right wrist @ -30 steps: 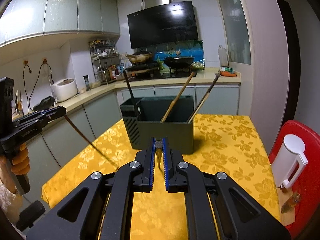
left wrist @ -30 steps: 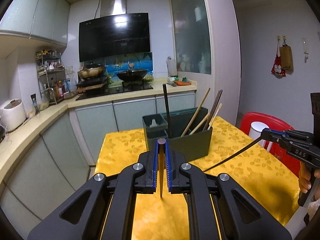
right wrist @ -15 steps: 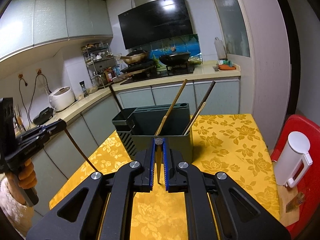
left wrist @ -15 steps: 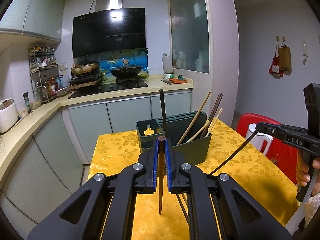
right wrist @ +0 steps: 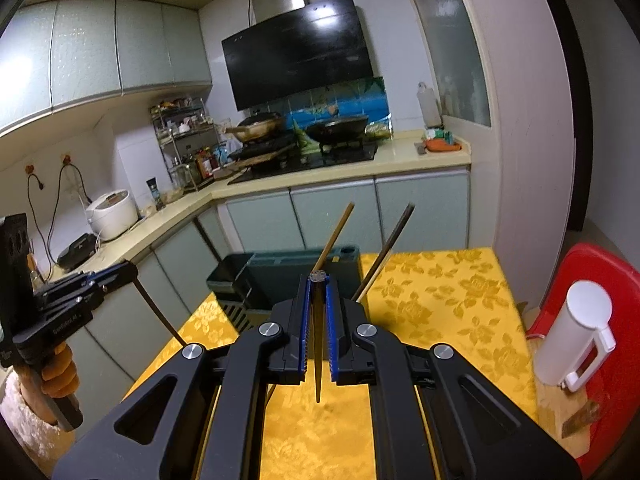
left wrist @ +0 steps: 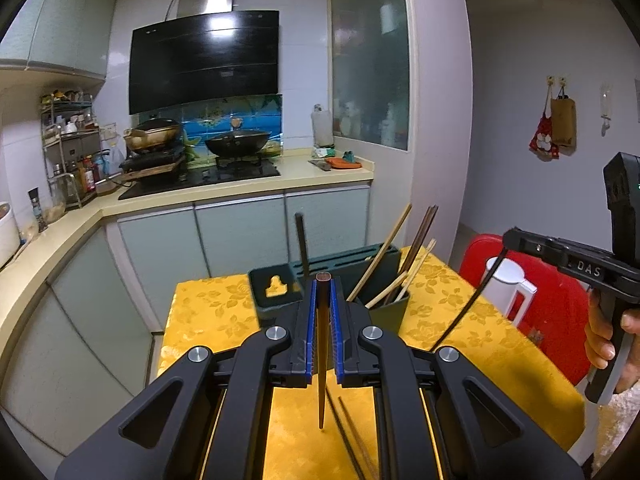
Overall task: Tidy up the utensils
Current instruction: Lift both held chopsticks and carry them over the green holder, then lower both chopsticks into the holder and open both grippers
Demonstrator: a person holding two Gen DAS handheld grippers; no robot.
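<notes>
My left gripper [left wrist: 322,286] is shut on a brown chopstick [left wrist: 321,380] that hangs tip-down above the yellow tablecloth. Just beyond its fingertips stands the dark green utensil holder [left wrist: 276,308], with several chopsticks [left wrist: 384,252] leaning in its larger compartment. Two loose chopsticks [left wrist: 348,432] lie on the cloth below my fingers. My right gripper [right wrist: 318,282] is shut on a dark chopstick [right wrist: 318,360], also hanging tip-down in front of the holder [right wrist: 240,280]. Each gripper shows in the other's view, the right gripper [left wrist: 508,238] and the left gripper [right wrist: 128,270].
A red chair [right wrist: 600,276] with a white lidded jug [right wrist: 576,332] stands right of the table [left wrist: 208,312]. Kitchen cabinets and a counter with a stove run behind and to the left. The table's left edge drops to the floor.
Both grippers have risen with their chopsticks and come closer to the holder, which now sits lower in both views, partly behind the fingertips. Both stay shut.
</notes>
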